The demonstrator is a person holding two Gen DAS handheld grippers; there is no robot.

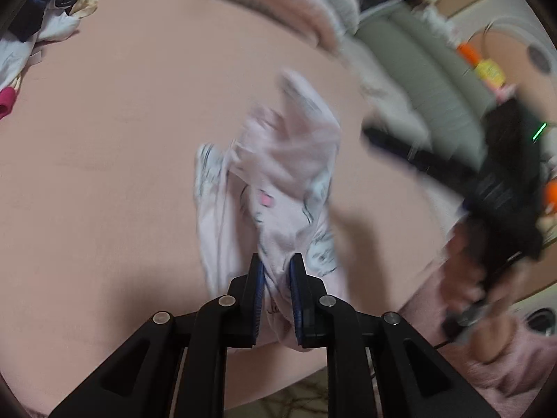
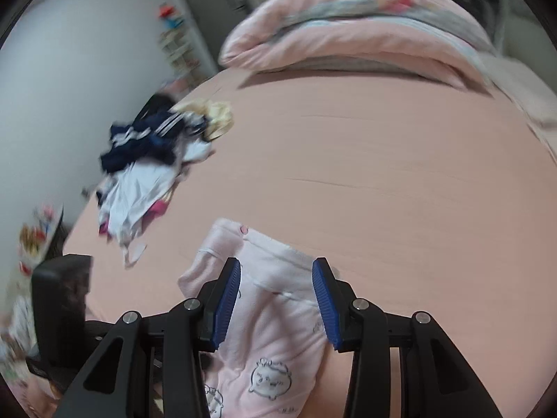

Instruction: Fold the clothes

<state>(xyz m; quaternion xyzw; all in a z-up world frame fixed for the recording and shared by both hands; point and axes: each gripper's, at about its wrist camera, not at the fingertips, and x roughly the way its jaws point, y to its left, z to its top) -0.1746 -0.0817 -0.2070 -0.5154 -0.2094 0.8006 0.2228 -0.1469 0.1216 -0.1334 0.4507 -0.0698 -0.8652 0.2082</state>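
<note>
Bed: a pink sheet covers it and carries every garment in view.
Pink garment: pale pink with cartoon prints, bunched and motion-blurred in the left wrist view, hanging from the left tool above the sheet; in the right wrist view it spreads between that tool's fingers.
Left tool: fingers drawn close, clamped on a fold of the pink garment.
Right tool: blue pads stand apart on either side of the garment, not pressing it.
Clothes pile: navy, white and yellow items, far-left of the pink garment near the bed edge.
Folded quilt: pink, at the far end of the bed, well apart from the garment.
</note>
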